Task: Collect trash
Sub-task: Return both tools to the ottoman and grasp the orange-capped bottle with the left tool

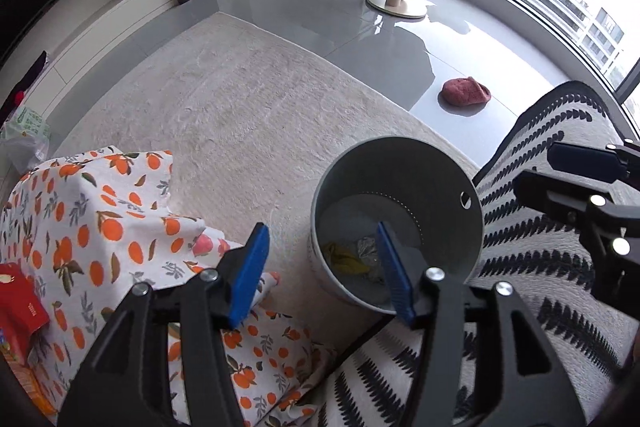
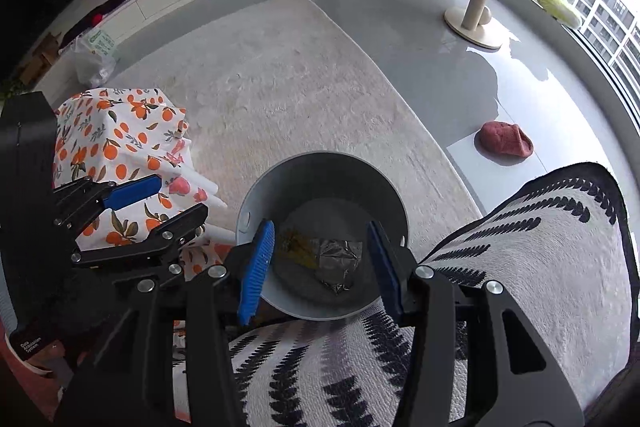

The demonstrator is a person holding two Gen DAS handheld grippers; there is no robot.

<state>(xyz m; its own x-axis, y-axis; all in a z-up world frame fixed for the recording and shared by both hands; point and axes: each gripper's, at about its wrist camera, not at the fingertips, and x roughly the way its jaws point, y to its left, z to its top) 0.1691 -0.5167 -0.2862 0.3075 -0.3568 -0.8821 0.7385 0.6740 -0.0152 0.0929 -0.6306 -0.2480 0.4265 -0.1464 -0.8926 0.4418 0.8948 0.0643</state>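
Both grippers hang over the round grey metal bin, which stands on the beige shaggy carpet hard against the black-and-white leaf-patterned cushion. Left gripper: jaws spread wide, nothing held. Right gripper: same, wide and empty, centred on the bin mouth. Trash is on the bin floor: yellow crumpled wrapper beside silver foil wrapper. Judgement: drop looks done, next lift both clear of the rim before swinging. Left to right around it: red carton and orange-print white cloth over a low table, bin, cushion, dark-red slipper on the grey floor. Cloth edge sits near the bin, snag risk
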